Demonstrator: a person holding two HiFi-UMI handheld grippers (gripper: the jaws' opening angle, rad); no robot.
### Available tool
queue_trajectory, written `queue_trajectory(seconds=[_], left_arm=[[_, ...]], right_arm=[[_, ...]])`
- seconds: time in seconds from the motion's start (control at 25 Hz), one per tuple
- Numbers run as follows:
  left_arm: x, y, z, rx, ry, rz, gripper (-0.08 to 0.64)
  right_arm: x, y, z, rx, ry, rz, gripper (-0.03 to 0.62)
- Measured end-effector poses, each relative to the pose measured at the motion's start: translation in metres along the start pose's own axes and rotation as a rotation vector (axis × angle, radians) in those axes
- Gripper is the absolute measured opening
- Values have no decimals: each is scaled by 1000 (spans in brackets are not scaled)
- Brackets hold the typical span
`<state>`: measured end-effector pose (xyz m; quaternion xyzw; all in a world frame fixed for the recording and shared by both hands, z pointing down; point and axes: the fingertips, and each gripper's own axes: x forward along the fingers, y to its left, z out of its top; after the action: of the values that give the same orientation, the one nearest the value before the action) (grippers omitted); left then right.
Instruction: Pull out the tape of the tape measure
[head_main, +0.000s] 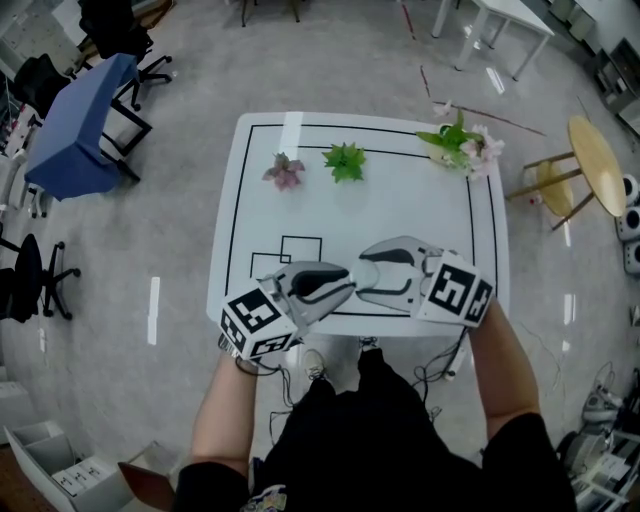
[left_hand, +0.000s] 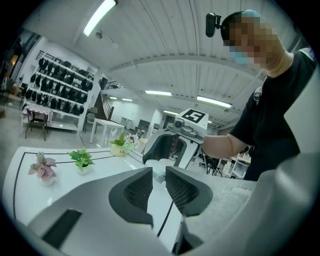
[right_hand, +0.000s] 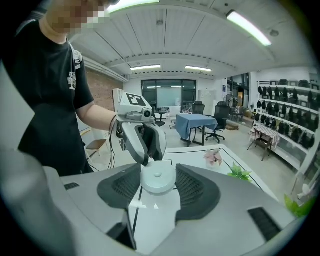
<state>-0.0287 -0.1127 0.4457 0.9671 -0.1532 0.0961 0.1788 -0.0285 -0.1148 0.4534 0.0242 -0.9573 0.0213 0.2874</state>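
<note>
The right gripper (right_hand: 158, 175) clamps a round white tape measure (right_hand: 158, 182) between its pads over a white table (right_hand: 191, 157), with the left gripper (right_hand: 148, 159) straight ahead, tips at the case's far edge, and a pink plant (right_hand: 214, 157) and a green plant (right_hand: 239, 173) ahead to its right.

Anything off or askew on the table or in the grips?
Nothing stands out: the pink plant, green plant and flowering plant stand upright on the table; the right gripper holds the tape measure.
</note>
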Motion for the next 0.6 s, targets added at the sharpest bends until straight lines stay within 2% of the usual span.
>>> queue_trajectory(seconds=[0.28, 0.36, 0.6], left_arm=[[-7, 0, 1, 56, 7, 61, 40], [-9, 3, -1, 70, 17, 87, 5], [-14, 6, 0, 75, 15, 110, 5]], right_arm=[[2, -1, 2, 25, 0, -21, 218], [3, -1, 3, 43, -13, -28, 218], [5, -2, 7, 57, -27, -44, 218]])
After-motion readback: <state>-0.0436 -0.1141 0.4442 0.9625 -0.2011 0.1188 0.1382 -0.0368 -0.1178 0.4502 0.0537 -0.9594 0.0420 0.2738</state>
